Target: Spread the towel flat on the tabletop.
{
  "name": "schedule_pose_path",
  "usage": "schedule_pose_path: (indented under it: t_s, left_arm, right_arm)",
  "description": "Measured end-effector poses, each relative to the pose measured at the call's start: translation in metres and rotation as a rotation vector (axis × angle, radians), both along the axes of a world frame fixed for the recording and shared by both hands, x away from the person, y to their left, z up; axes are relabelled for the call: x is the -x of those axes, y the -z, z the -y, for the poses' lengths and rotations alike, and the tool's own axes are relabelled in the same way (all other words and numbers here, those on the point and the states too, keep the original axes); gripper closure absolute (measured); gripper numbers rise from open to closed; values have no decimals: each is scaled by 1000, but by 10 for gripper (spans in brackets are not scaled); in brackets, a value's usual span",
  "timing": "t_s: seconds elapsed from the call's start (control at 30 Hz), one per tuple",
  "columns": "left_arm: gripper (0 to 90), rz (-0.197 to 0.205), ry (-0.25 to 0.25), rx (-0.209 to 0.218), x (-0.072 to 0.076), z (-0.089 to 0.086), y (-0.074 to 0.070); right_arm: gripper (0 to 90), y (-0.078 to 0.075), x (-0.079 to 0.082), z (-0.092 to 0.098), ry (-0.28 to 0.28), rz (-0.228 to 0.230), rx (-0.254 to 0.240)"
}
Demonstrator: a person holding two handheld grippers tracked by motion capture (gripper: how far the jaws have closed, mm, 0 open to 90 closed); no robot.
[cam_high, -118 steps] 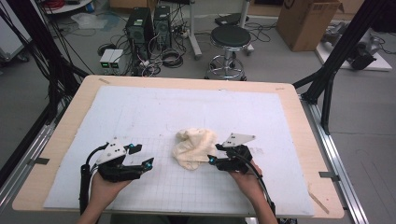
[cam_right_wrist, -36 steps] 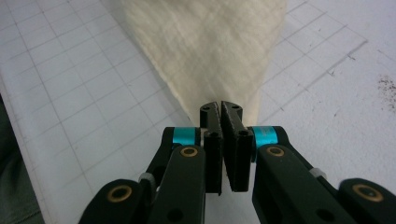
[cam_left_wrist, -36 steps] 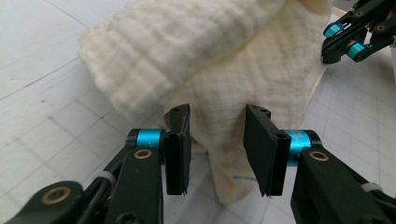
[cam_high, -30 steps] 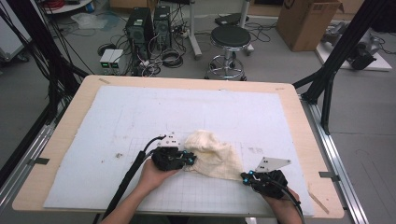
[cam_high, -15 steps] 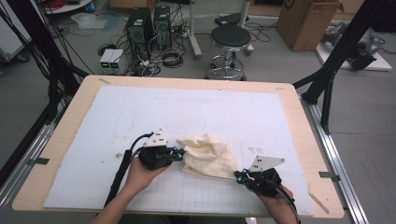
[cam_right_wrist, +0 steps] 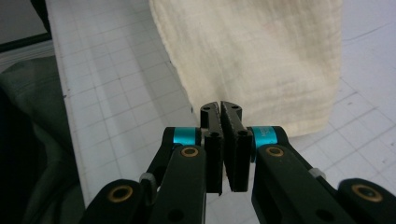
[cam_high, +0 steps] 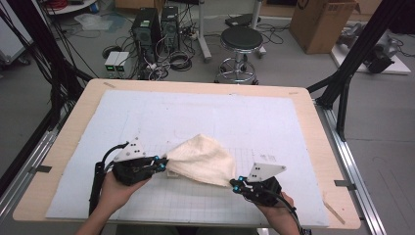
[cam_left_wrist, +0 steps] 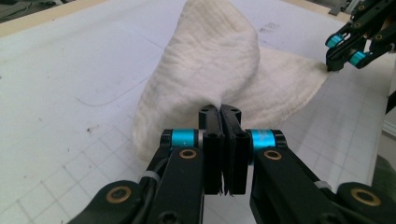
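A cream cloth [cam_high: 203,159] hangs stretched between my two grippers above the white gridded mat [cam_high: 195,112]. My left gripper [cam_high: 161,164] is shut on the cloth's left corner, with a hand behind it. At the cloth's lower right corner my right gripper [cam_high: 236,184] is shut on the fabric. In the left gripper view the black jaws [cam_left_wrist: 219,111] pinch a fold of the cloth [cam_left_wrist: 210,60], and the right gripper [cam_left_wrist: 332,63] holds the far corner. In the right gripper view the jaws [cam_right_wrist: 220,108] are closed on the lower edge of the cloth [cam_right_wrist: 261,56].
The mat lies on a wooden table [cam_high: 58,147] with bare borders at both sides. Behind the table stand a black stool [cam_high: 241,41], computer towers [cam_high: 156,24] with cables and a cardboard box [cam_high: 325,19]. Black frame posts [cam_high: 342,83] rise at the right.
The left gripper has closed on the cloth and moved left and up with it. The right gripper has shifted slightly left. The cloth has gone from a heap to a spread, lifted sheet.
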State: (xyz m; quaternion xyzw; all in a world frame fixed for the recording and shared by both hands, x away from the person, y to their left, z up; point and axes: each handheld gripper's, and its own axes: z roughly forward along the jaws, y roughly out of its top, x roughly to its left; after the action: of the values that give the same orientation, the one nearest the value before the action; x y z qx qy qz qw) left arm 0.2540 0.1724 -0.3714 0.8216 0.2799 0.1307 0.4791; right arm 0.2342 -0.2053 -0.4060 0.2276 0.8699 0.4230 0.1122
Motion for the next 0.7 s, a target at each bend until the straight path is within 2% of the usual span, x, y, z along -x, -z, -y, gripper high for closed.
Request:
schedule_pose_path:
  t_s: [0.1, 0.2, 0.27, 0.37, 0.5, 0.6, 0.7]
  left_arm:
    - [873, -12, 8, -21, 8, 2, 7]
    - [872, -36, 22, -60, 7, 8, 19]
    - [870, -62, 26, -61, -1, 14, 27]
    - [864, -80, 9, -79, -16, 24, 38]
    - [853, -102, -19, -60, -37, 38, 48]
    - [843, -120, -34, -80, -49, 48, 53]
    - [787, -145, -28, -121, -59, 56, 58]
  right_arm:
    - [878, 2, 4, -1, -15, -7, 9]
    - [878, 7, 6, 1, -15, -24, 31]
    - [878, 10, 7, 4, -9, -36, 43]
    - [877, 13, 7, 10, 5, -47, 49]
    - [877, 15, 0, 18, 38, -52, 47]
    - [877, 17, -6, 23, 67, -59, 33]
    - [874, 18, -10, 26, 80, -69, 31]
